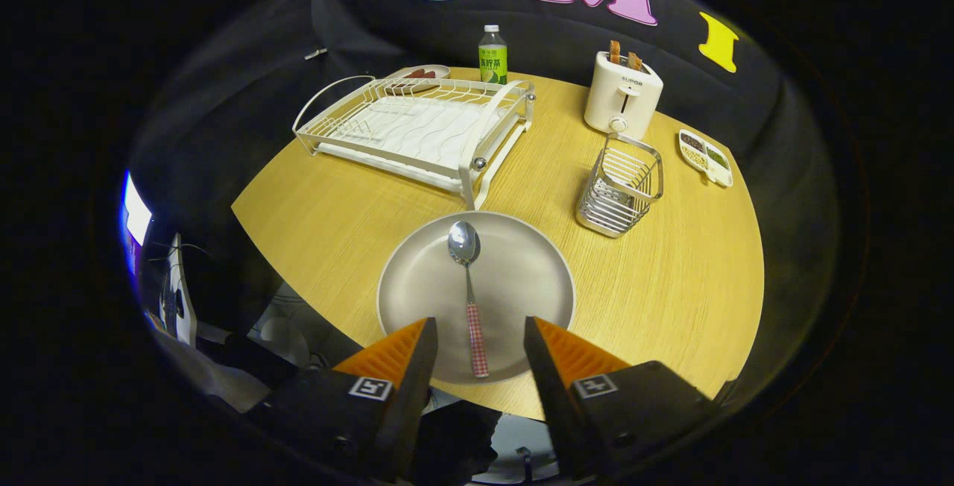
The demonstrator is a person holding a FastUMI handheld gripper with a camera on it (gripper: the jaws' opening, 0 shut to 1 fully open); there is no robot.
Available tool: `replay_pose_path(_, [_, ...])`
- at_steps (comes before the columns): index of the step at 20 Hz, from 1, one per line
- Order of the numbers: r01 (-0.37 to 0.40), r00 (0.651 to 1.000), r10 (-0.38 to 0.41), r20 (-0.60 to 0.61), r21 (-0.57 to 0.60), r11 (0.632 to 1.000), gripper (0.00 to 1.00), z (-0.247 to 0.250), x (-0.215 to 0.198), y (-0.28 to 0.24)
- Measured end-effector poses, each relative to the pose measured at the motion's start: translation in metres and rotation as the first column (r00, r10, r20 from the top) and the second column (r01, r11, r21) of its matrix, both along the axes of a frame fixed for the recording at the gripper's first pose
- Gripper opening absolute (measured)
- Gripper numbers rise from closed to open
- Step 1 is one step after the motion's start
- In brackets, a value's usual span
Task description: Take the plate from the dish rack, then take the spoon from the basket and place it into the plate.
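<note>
Gripper view, hand-held gripper open, empty

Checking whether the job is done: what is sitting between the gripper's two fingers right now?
In the gripper view, the spoon lies on the plate, its handle between the open gripper's fingers, untouched by either.

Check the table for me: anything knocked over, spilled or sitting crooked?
Nothing stands out. The spoon lies flat in the plate, handle toward the open gripper. The rack, basket, toaster and bottle all stand upright.
</note>
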State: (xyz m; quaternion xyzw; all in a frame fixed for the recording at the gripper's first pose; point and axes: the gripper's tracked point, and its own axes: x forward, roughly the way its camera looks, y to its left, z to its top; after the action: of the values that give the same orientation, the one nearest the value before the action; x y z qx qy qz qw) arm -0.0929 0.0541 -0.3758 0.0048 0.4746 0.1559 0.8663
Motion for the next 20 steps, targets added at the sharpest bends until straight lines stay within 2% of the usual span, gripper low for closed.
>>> replay_pose_path(2, [0.007, 1.0, -0.007, 0.011, -0.003, 1.0, 0.87, 0.002, 0.003, 0.0])
replay_pose_path(6, [0.022, 0.999, -0.022, 0.049, -0.005, 1.0, 0.9, 0.013, 0.01, 0.0])
replay_pose_path(10, [0.041, 0.989, -0.035, 0.146, -0.04, 0.998, 0.96, 0.045, 0.025, -0.008])
replay_pose_path(15, [0.102, 0.956, -0.096, 0.279, -0.007, 0.995, 0.99, 0.105, 0.051, -0.015])
replay_pose_path(20, [0.154, 0.904, -0.148, 0.401, 0.018, 0.988, 0.99, 0.173, 0.07, -0.035])
